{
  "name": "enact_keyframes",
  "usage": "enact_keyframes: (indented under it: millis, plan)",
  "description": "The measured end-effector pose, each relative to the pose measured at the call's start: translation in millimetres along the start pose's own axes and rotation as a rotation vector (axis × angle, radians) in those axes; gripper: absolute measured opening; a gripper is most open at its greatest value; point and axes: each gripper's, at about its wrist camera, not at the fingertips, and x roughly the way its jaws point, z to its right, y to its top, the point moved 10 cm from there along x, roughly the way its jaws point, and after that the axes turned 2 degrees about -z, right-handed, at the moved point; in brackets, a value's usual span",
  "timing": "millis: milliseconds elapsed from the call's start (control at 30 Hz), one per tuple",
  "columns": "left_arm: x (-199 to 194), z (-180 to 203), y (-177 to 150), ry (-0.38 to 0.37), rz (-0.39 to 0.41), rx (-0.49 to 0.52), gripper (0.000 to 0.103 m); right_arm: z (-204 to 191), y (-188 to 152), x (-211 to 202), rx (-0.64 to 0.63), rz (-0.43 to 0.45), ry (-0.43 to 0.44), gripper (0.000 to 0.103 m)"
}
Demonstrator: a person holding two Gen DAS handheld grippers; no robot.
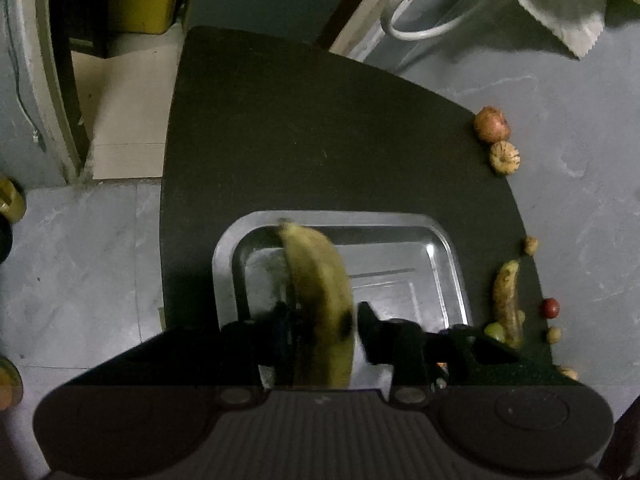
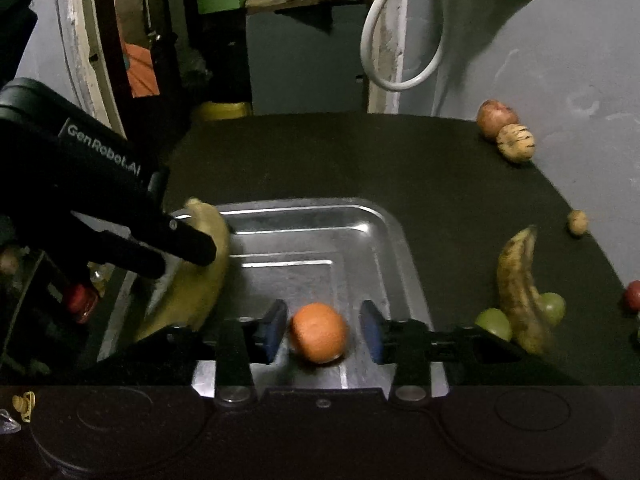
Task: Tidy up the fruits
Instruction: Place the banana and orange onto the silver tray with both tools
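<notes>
With both jaws parted over the metal tray (image 2: 372,216): drop-off step, left gripper (image 1: 320,320) loose around banana (image 1: 316,288), right gripper (image 2: 320,332) clear of orange (image 2: 319,332). Next: withdraw, reach for spotted banana (image 2: 520,284) on dark surface (image 2: 400,160).

Orange fruit (image 2: 319,333), yellow black-spotted banana (image 1: 320,300), silver tray (image 1: 448,256)
</notes>
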Motion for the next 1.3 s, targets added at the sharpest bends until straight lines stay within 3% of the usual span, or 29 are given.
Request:
enact_keyframes:
  millis: [100, 267, 467, 667, 867, 1100, 1300]
  plan:
    - [-14, 7, -2, 0.006, 0.022, 0.009, 0.058, 8, -1, -20, 0.008, 0.029, -0.013, 0.061]
    - [-47, 24, -15, 0.018, 0.086, 0.058, 0.085, 26, -9, -68, 0.069, 0.094, -0.031, 0.077]
    - [-88, 52, -57, 0.05, 0.161, 0.159, 0.101, 42, -37, -132, 0.113, 0.138, -0.053, 0.097]
    - [-117, 62, -112, 0.086, 0.16, 0.176, 0.102, 50, -74, -188, 0.121, 0.138, -0.078, 0.102]
    - [-133, 66, -175, 0.161, 0.145, 0.281, 0.102, 63, -123, -233, 0.152, 0.082, -0.146, 0.102]
    - [-135, 72, -239, 0.213, 0.05, 0.379, 0.102, 87, -181, -260, 0.256, 0.0, -0.238, 0.102]
    - [-128, 77, -263, 0.247, -0.018, 0.434, 0.102, 100, -211, -262, 0.337, -0.05, -0.265, 0.102]
